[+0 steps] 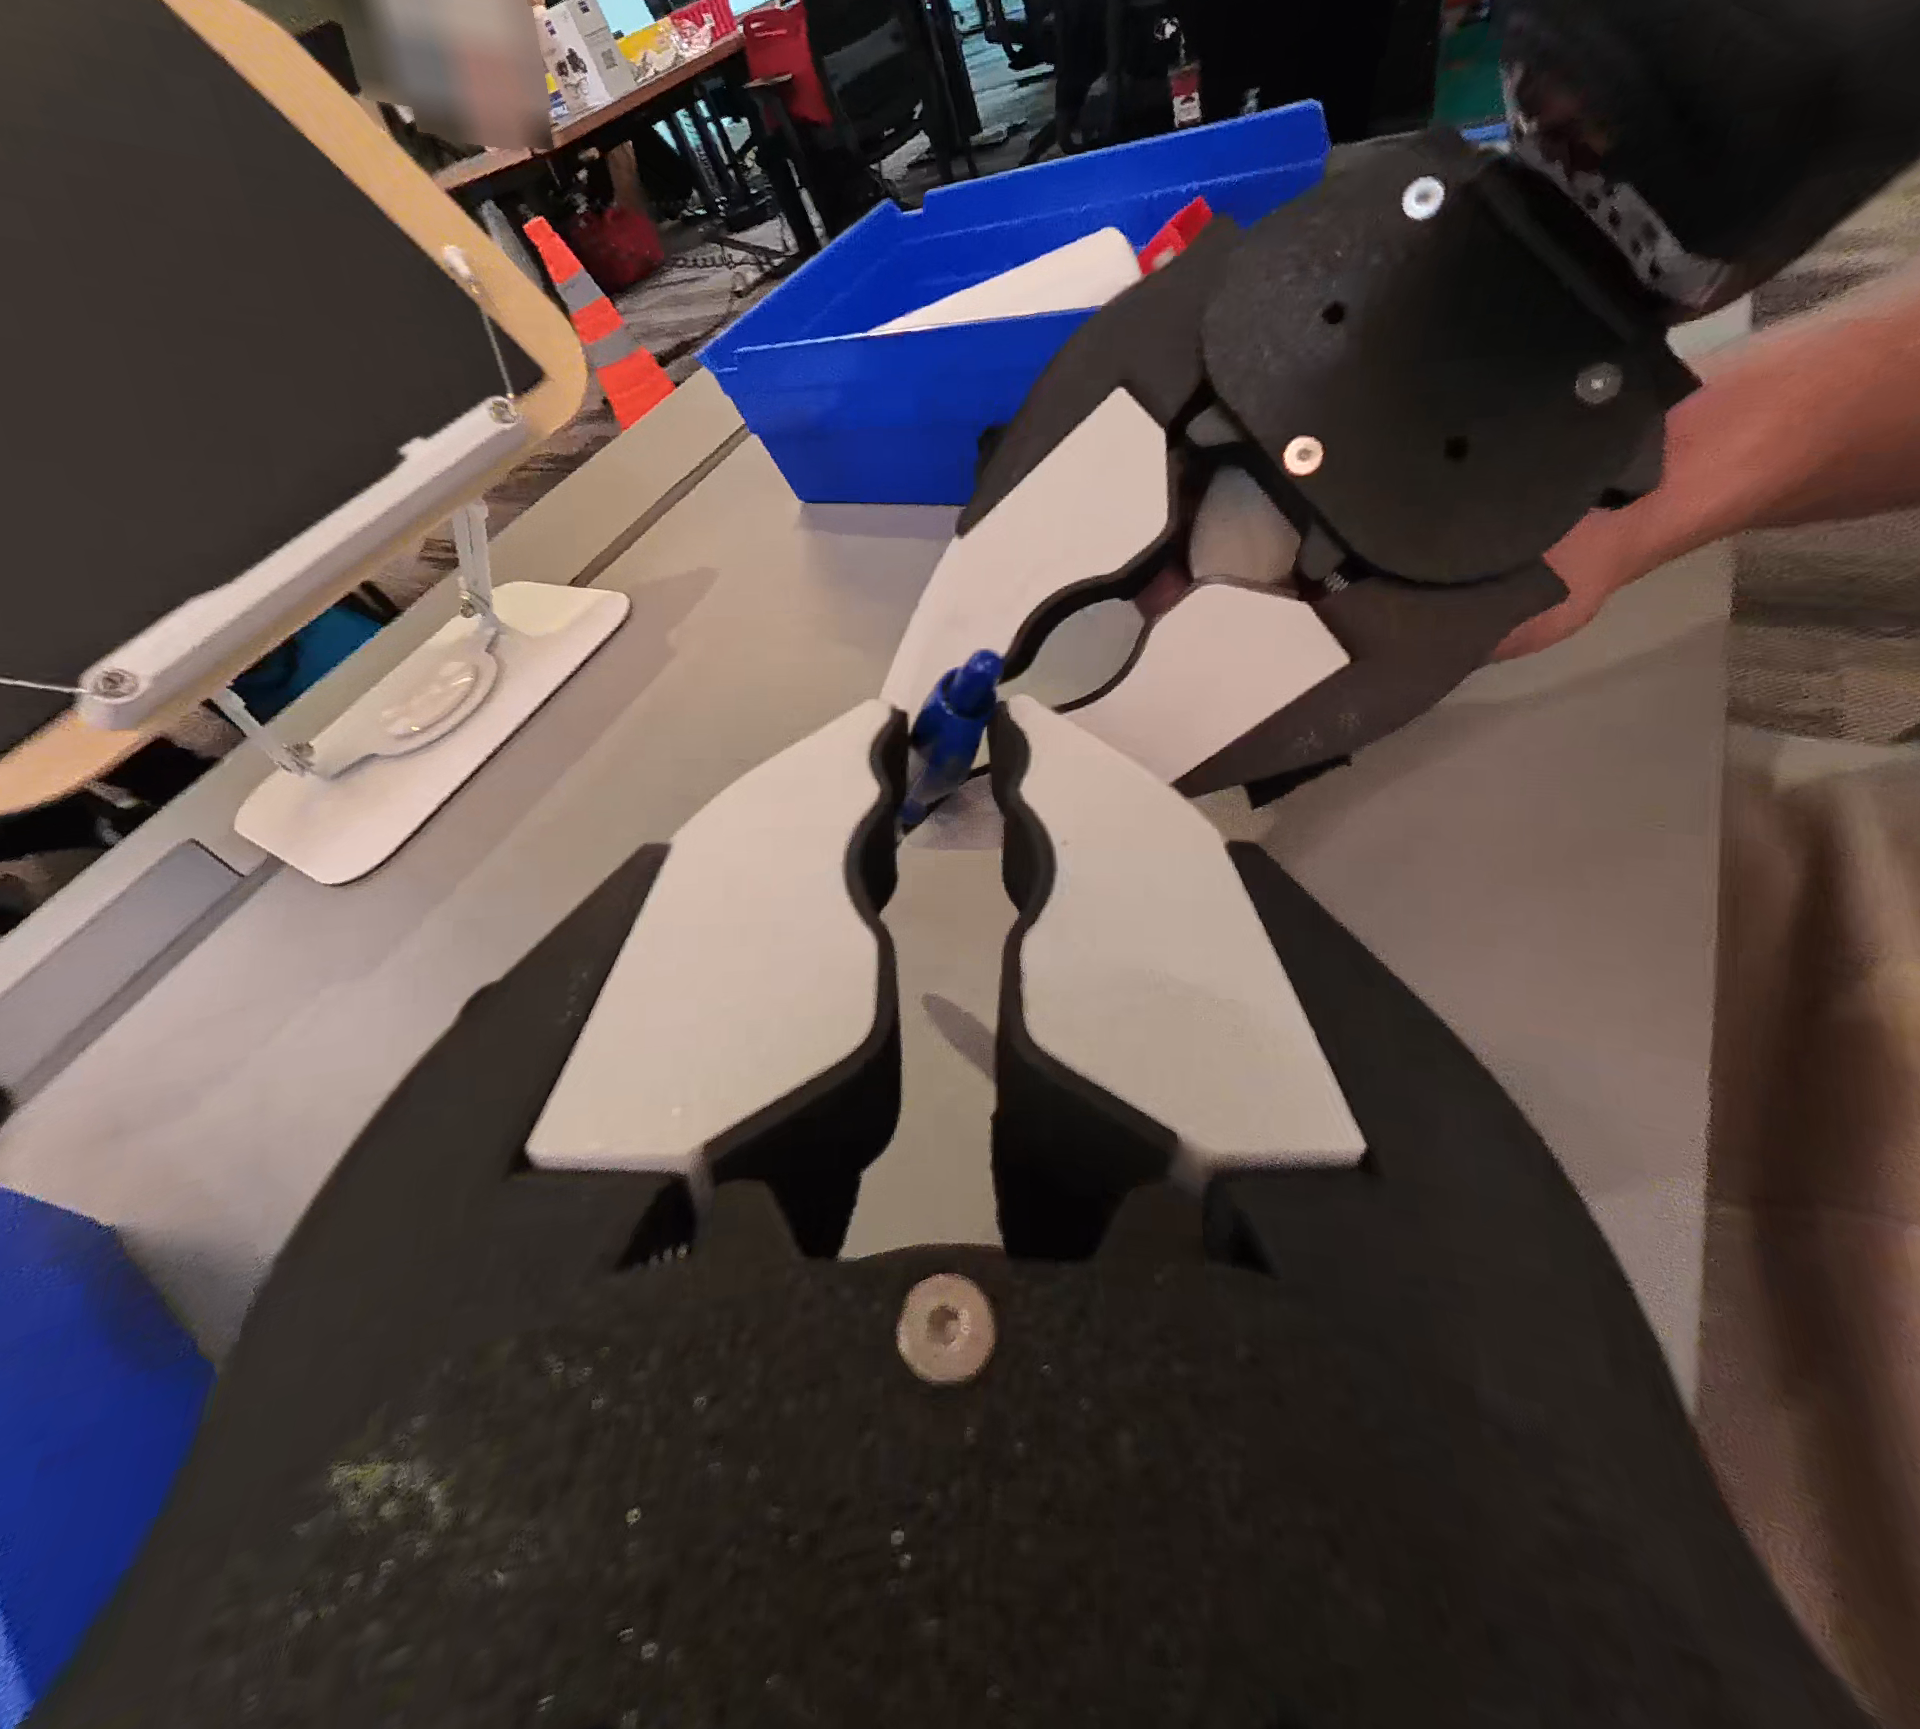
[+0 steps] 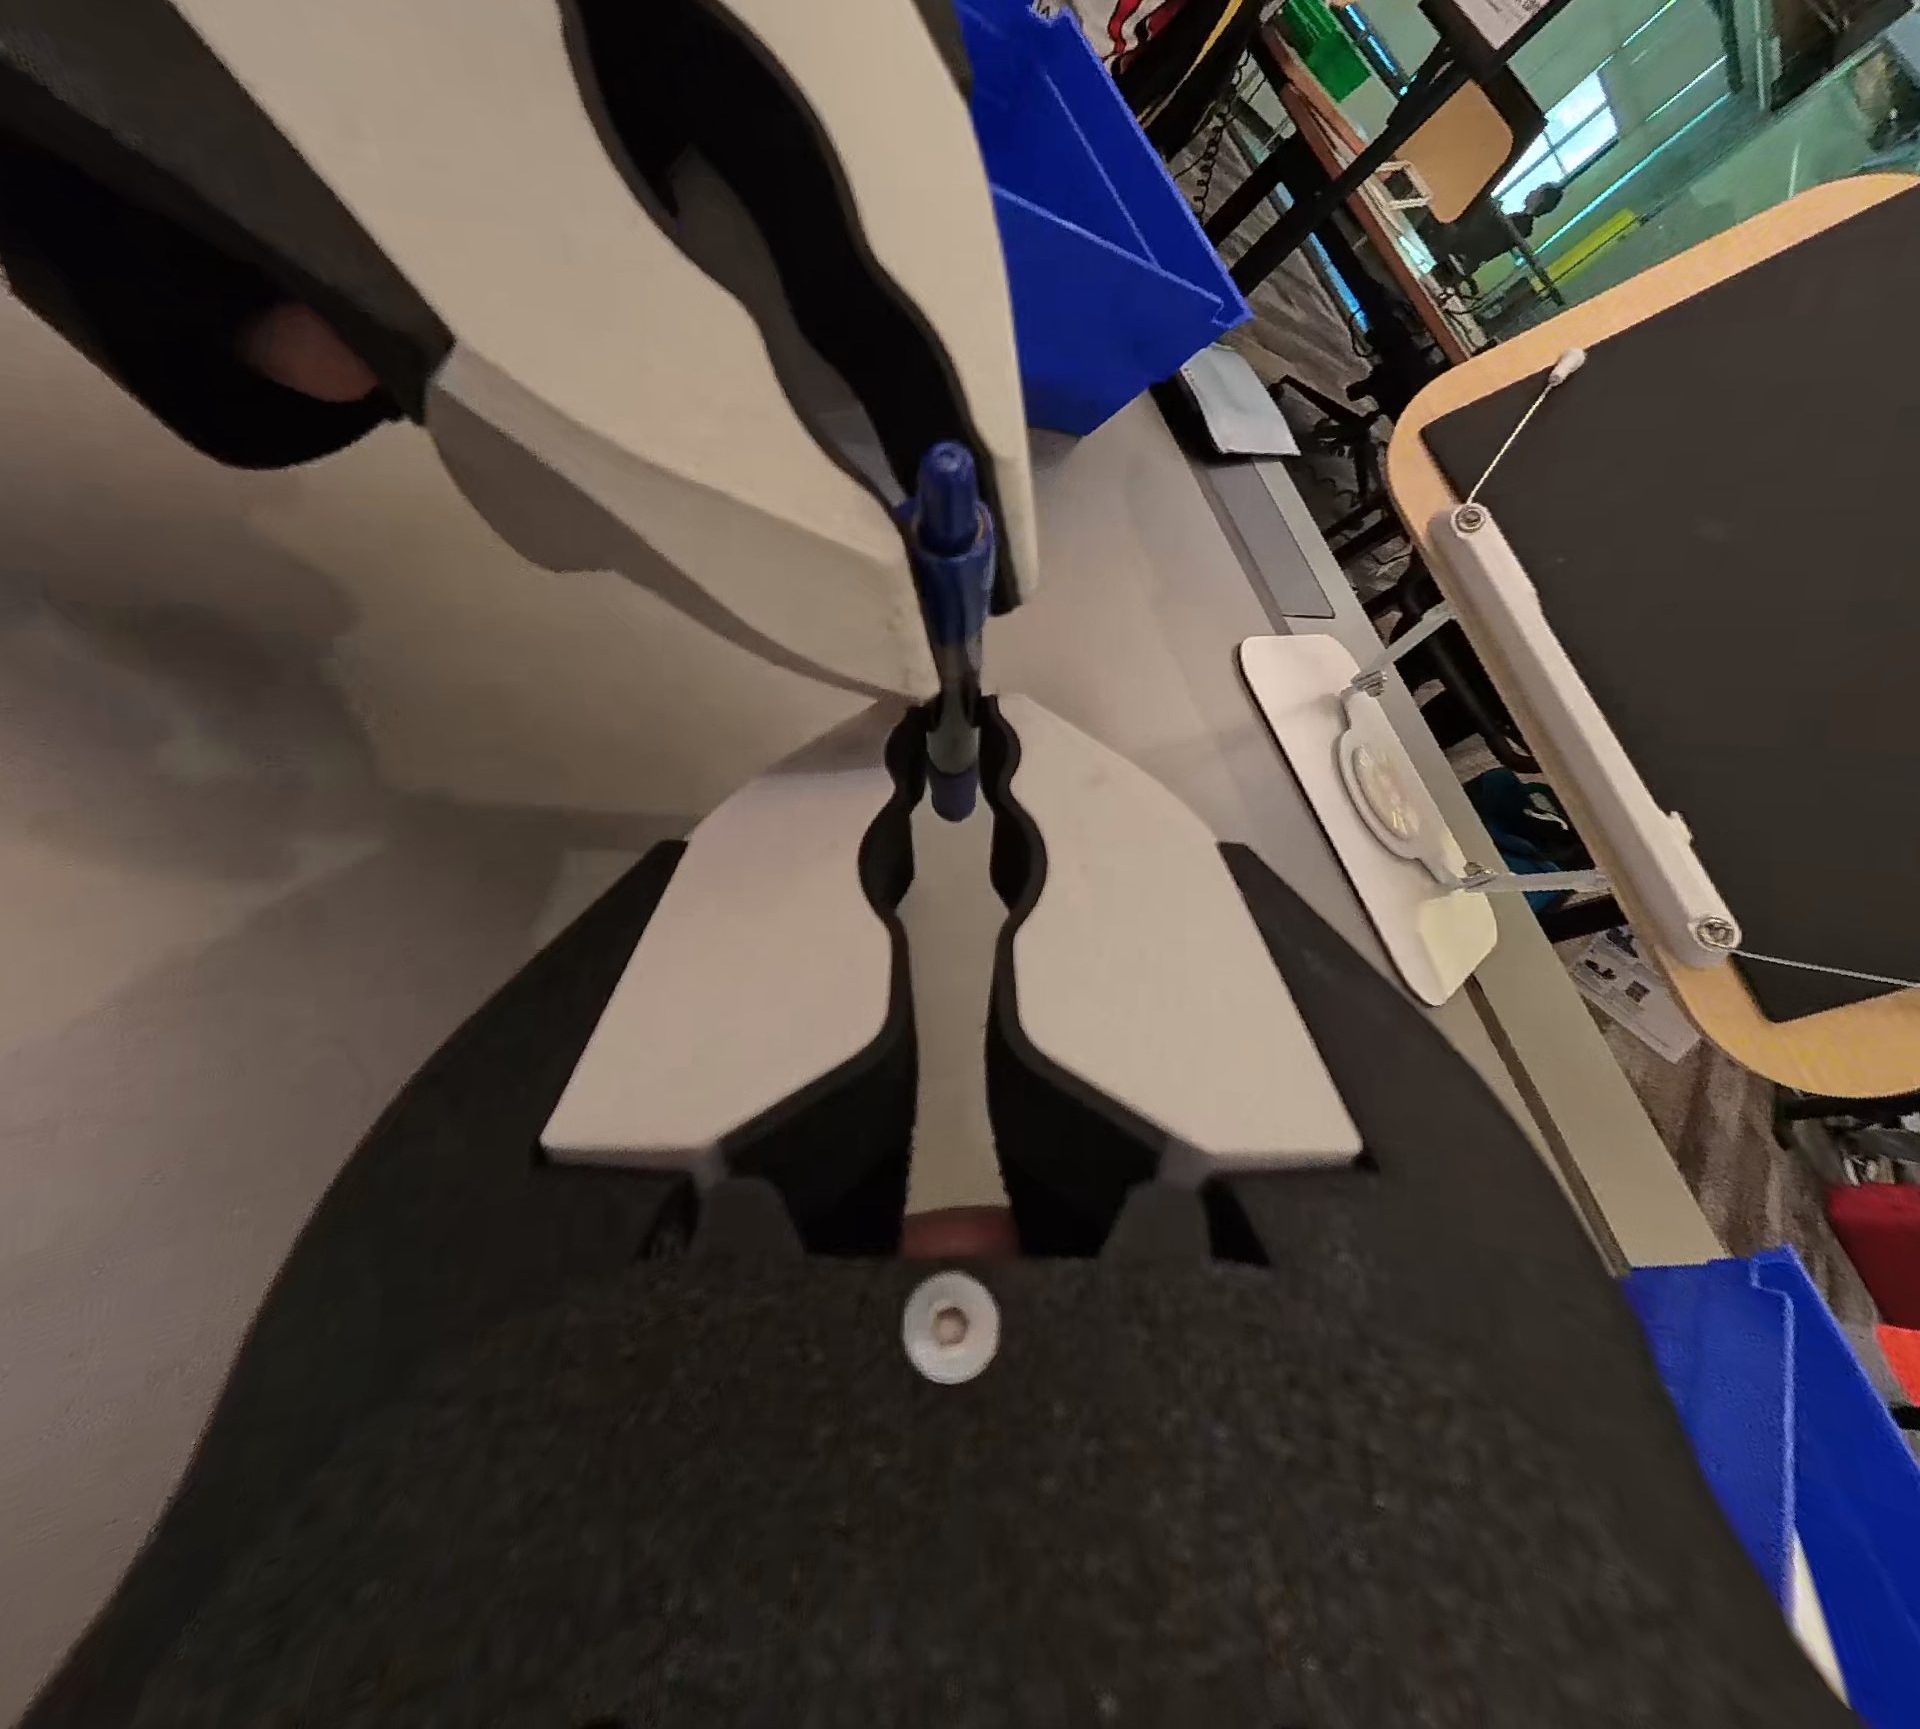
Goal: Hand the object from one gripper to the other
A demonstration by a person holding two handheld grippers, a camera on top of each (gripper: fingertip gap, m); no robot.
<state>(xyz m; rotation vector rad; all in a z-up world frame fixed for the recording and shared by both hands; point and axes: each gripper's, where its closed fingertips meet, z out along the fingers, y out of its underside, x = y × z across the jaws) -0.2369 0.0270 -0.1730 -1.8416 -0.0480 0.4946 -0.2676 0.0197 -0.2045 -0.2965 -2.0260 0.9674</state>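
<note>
Across the lower half of both frames I see the grey counter (image 1: pixel 1434 900), and at centre the two tools meet tip to tip over it. In the left wrist view my left hand-held gripper (image 1: pixel 943 744) fills the bottom of the frame, its white fingers drawn narrow around a blue pen (image 1: pixel 948 734) at their tips. The right hand-held gripper (image 1: pixel 1023 692) comes in from the upper right, held by a hand (image 1: pixel 1621 557) at the right edge; its tips lie just beside the pen, but from here I cannot tell whether they touch it.

The right wrist view settles more. There the right hand-held gripper (image 2: pixel 951 744) is narrow, with the pen's (image 2: pixel 948 536) lower end sitting between its tips, while the left one (image 2: pixel 951 557) hangs from the upper left, pinching the capped end. The pen runs straight between both pairs.

Only the left view shows the blue bin (image 1: pixel 935 391) whole, in the upper middle, with white and red contents I cannot identify. A black board (image 2: pixel 1704 599) on a white stand (image 2: pixel 1361 806) sits at the right edge. The pen's middle is hidden where the fingertips crowd together.
</note>
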